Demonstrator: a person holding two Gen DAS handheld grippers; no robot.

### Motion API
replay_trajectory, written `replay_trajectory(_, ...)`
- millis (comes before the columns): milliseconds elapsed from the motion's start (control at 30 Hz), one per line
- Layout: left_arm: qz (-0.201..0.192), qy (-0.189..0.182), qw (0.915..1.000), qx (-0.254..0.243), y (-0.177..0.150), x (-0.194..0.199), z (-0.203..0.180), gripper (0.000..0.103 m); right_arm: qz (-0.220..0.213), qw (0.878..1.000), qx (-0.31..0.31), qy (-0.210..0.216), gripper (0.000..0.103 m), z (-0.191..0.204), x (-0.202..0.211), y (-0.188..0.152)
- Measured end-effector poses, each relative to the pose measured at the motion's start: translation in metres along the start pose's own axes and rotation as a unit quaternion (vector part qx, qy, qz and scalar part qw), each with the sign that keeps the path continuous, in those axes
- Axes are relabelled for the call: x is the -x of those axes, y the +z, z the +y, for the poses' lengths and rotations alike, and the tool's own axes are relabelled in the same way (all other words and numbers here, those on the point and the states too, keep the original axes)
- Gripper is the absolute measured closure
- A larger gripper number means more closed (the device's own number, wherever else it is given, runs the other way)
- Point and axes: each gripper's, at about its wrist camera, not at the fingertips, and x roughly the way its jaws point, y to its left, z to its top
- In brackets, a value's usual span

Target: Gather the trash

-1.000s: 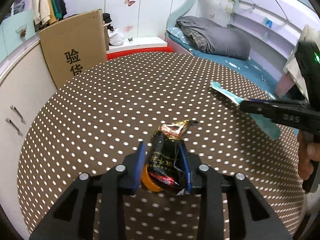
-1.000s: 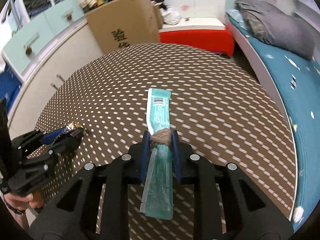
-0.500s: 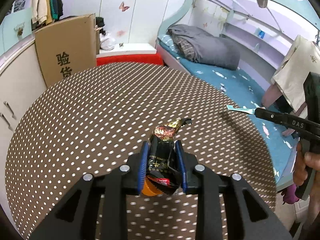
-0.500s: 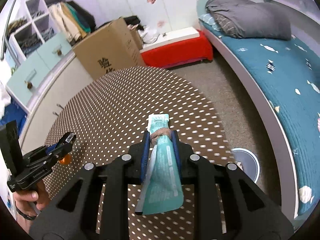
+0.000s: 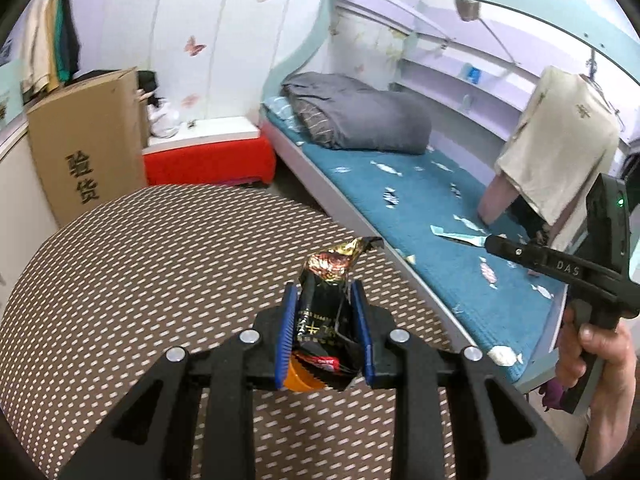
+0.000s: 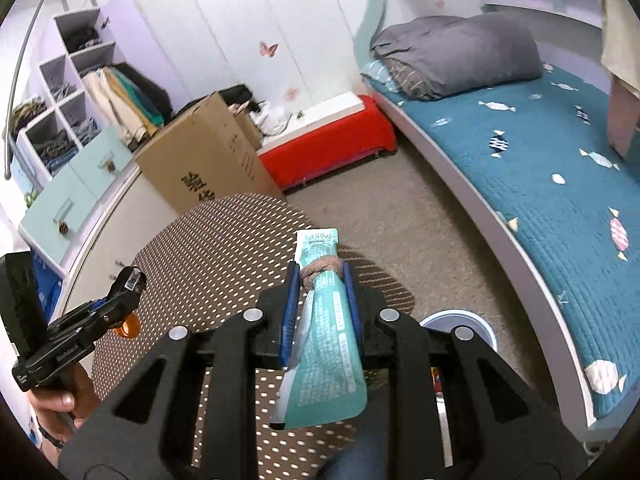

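Observation:
My left gripper is shut on a crumpled black and gold snack wrapper with an orange piece under it, held above the dotted brown round table. My right gripper is shut on a long teal packet with a brownish band around it, held past the table's right edge. The right gripper also shows in the left wrist view, out over the bed. The left gripper shows in the right wrist view, over the table's left side.
A round white-rimmed bin stands on the floor below my right gripper. A blue bed runs along the right. A cardboard box and a red bench stand behind the table.
Both grippers have risen and swung right with their loads. The right gripper has moved from over the table to beyond its edge, above the floor bin.

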Motion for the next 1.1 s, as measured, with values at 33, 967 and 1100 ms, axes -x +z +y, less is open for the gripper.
replay_trajectory(33, 0.000, -0.006, 1.0000, -0.004, 0.003, -0.003, -0.007, 0.077, -0.006, 1.000, -0.005, -0.004, 0.081, -0.007, 0.005, 0.002)
replay_trajectory(967, 0.218, -0.047, 0.9704, -0.092, -0.001, -0.229, -0.187, 0.040, 0.089, 0.971, -0.209, -0.073, 0.038, -0.194, -0.083, -0.040)
replay_trajectory(1100, 0.190, -0.016, 0.9771, -0.095, 0.002, -0.227, -0.182, 0.014, 0.100, 0.961, -0.248, -0.070, 0.027, -0.212, -0.094, -0.057)
